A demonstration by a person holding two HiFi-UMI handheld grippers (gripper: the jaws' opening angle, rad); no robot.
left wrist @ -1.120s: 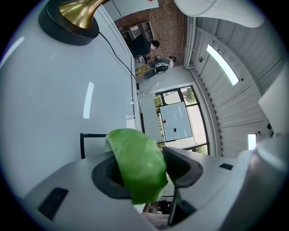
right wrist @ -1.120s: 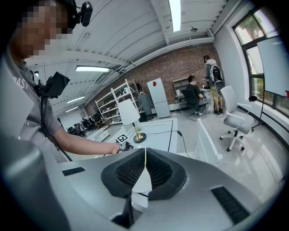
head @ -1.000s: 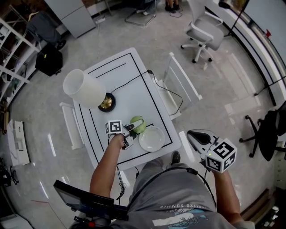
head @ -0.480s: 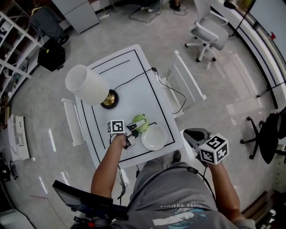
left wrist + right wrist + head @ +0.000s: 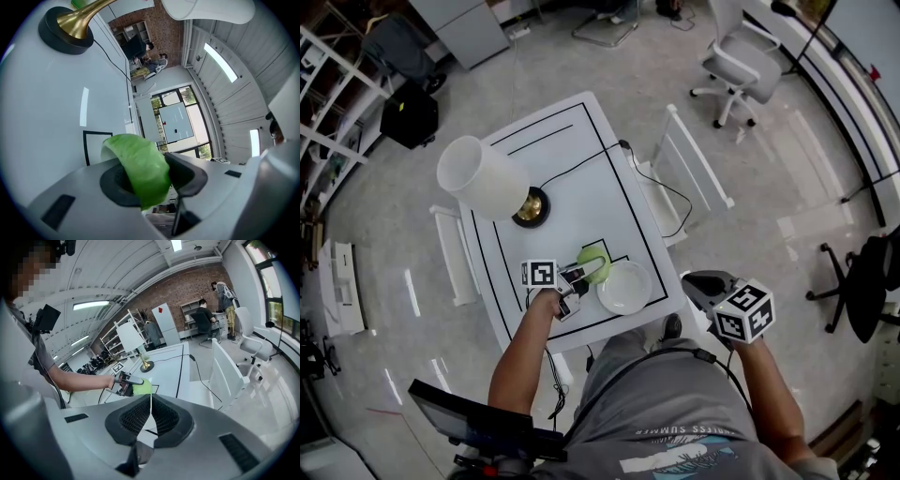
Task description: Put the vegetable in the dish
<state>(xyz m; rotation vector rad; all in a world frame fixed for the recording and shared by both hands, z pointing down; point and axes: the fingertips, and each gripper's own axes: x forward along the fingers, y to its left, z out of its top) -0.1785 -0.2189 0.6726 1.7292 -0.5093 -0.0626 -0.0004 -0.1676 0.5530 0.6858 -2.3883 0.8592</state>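
Observation:
On the white table [image 5: 572, 159] a green leafy vegetable [image 5: 594, 262] sits just left of the empty white dish [image 5: 624, 289]. My left gripper [image 5: 581, 276] reaches it from the near side, its jaws closing. In the left gripper view the leaf [image 5: 138, 159] fills the gap of the left gripper [image 5: 147, 183], and both dark pads [image 5: 185, 174] touch it. My right gripper [image 5: 692, 279] hangs off the table's near right corner, shut and empty. The right gripper view shows the right gripper [image 5: 150, 416] with pads together, and beyond it the vegetable [image 5: 142, 387].
A lamp with a white shade [image 5: 483, 178] and a black and brass base [image 5: 528, 208] stands left of centre, its cable [image 5: 581, 167] running to the far edge. White chairs [image 5: 684, 178] flank the table. An office chair [image 5: 736, 66] stands further off.
The left gripper's jaws have narrowed around the leaf, which has barely shifted. The right gripper has drifted left, closer to the table corner.

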